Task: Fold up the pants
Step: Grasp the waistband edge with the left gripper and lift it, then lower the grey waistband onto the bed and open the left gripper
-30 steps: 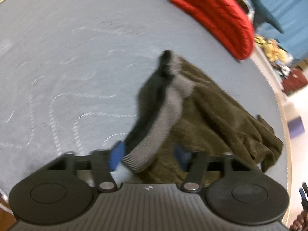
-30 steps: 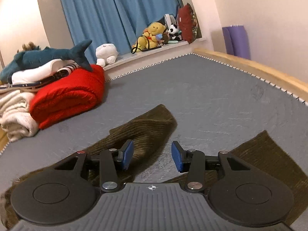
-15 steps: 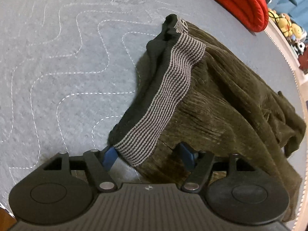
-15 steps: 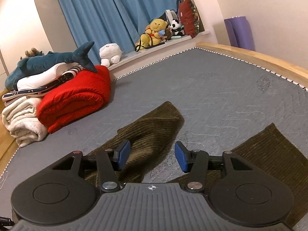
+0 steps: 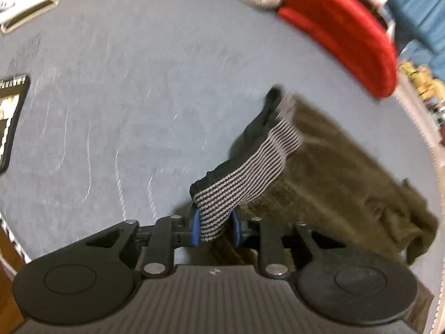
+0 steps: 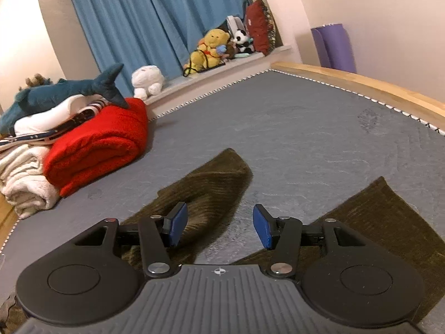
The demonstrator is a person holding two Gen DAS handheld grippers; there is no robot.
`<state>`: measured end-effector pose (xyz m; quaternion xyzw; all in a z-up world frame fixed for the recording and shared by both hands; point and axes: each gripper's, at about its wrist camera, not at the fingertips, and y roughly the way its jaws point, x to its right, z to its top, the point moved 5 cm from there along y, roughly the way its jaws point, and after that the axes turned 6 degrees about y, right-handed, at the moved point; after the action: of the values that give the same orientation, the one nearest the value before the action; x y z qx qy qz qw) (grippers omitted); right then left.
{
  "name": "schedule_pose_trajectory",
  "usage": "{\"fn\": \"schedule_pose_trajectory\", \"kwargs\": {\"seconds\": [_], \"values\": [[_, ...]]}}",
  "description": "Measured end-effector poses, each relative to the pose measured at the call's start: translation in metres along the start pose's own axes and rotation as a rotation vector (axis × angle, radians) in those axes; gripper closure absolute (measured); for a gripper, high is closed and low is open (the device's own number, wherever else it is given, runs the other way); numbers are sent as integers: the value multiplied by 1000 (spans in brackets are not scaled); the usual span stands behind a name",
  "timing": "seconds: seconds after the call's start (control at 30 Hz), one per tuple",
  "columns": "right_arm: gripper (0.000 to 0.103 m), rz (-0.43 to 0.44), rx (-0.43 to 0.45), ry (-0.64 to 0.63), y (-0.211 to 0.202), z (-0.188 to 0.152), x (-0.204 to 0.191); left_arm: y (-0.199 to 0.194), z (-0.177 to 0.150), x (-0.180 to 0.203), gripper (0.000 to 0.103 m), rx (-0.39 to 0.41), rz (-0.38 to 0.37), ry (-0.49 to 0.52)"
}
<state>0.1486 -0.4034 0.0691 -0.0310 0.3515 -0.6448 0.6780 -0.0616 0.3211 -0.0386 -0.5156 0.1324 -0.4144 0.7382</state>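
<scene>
Two claws, two views. Left wrist: your left claw (image 5: pixel 214 229) pinches the striped waistband (image 5: pixel 244 167) of soft, floppy corduroy pants (image 5: pixel 333 172) on the bed (image 5: pixel 139 83). Right wrist: your right claw (image 6: pixel 219 228) gapes empty above the far legs (image 6: pixel 214 183); take a hem.

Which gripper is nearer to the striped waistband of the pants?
Left. The left gripper is shut on the waistband. The right gripper is open over the pant legs, and its view shows no waistband.

Motion blurs the left view's red blanket (image 5: pixel 342 30). The dark panel (image 5: pixel 11 119) is cut by the frame edge, its print unreadable. The gripper body hides the pants' (image 6: pixel 383 222) lower part.
</scene>
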Motion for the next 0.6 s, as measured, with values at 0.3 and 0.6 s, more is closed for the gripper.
{"fn": "schedule_pose_trajectory", "kwargs": {"seconds": [0.3, 0.6], "values": [[45, -44, -68, 59, 18, -9, 7, -43, 1, 75, 55, 346, 170, 381], [75, -22, -127, 53, 45, -28, -10, -22, -43, 187, 101, 280, -93, 649]]}}
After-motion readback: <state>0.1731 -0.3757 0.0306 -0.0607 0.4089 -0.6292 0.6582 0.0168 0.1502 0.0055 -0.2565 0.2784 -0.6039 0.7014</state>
